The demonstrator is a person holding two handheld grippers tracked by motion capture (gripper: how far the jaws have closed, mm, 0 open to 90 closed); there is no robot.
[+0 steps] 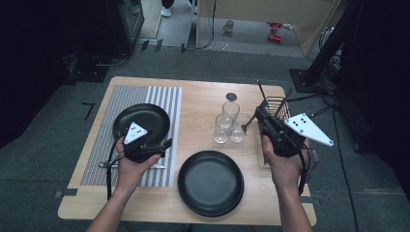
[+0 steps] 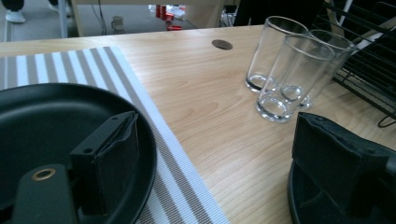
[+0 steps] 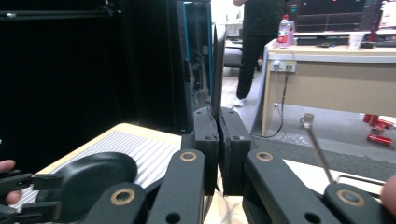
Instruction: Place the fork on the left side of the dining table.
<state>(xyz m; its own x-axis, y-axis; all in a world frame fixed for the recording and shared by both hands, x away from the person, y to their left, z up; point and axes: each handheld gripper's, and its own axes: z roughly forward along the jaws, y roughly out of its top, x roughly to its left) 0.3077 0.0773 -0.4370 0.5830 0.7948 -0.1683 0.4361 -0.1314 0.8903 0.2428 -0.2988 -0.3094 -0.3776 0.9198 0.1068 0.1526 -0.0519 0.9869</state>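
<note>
Between shut fingers, right gripper (image 3: 218,154) pinches a dark utensil (image 3: 217,70).

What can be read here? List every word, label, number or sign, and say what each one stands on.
No text reads clearly anywhere.
Bottle on the far desk: red label, too blurred to read.
Red items on the floor: any print is too small to read.
Grey three-cornered plate: black dots only, no letters or numbers.

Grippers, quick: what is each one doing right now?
Left gripper: open, holding nothing, above the black plate.
Right gripper: shut on a thin dark utensil handle.
</note>
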